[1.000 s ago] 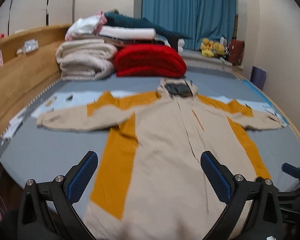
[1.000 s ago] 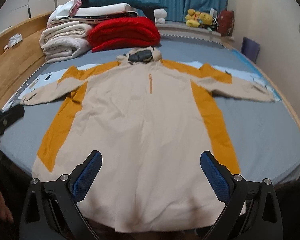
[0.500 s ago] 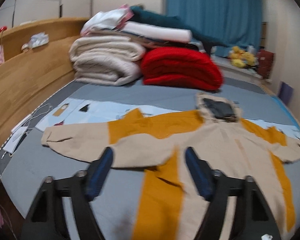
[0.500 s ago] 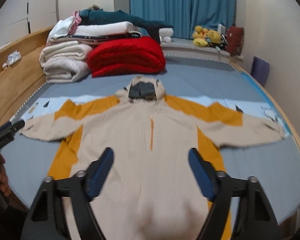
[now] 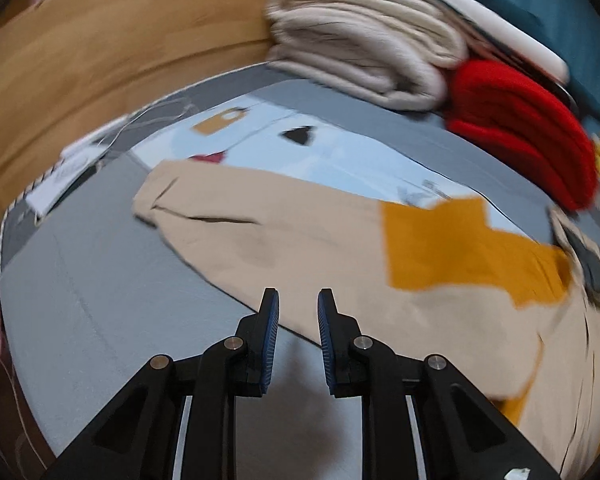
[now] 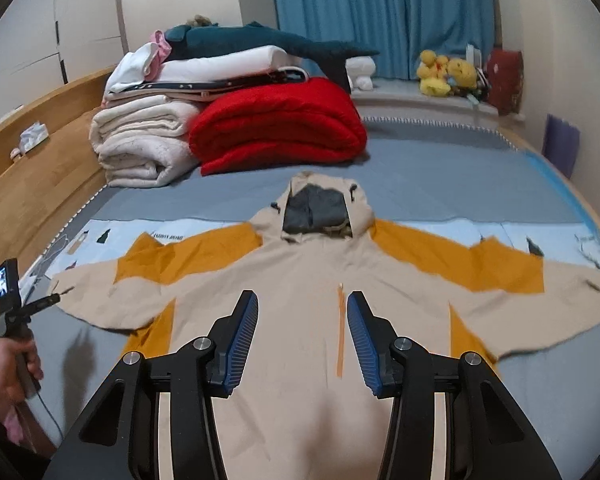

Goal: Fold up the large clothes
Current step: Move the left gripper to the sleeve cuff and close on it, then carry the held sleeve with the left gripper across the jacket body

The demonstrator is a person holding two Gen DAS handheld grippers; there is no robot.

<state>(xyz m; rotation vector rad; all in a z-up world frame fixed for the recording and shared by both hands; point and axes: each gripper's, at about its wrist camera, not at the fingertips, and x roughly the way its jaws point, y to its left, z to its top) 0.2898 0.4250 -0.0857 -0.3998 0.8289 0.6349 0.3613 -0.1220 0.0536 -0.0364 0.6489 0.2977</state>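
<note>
A beige and orange hooded jacket (image 6: 300,280) lies spread flat on the grey bed, front up, sleeves stretched out to both sides. My left gripper (image 5: 298,300) hovers over the lower edge of the left sleeve (image 5: 268,236), short of its cuff; its jaws are closing, narrowly apart, with nothing between them. The right gripper (image 6: 302,300) hangs above the jacket's chest beside the orange zip (image 6: 341,328); its jaws are closing too, about half apart and empty. At the left edge of the right wrist view a hand holds the left gripper (image 6: 54,300) near the sleeve's cuff.
Folded beige blankets (image 6: 144,148), a red blanket (image 6: 276,128) and white bedding are stacked at the head of the bed. A wooden side board (image 5: 100,64) runs along the left. Light-blue printed sheet (image 5: 300,152) lies under the sleeves. Plush toys (image 6: 444,72) sit by the blue curtain.
The left gripper swung left and down from the jacket's hem to the left sleeve, its jaws narrowing from wide. The right gripper moved up over the chest, its jaws narrowing as well.
</note>
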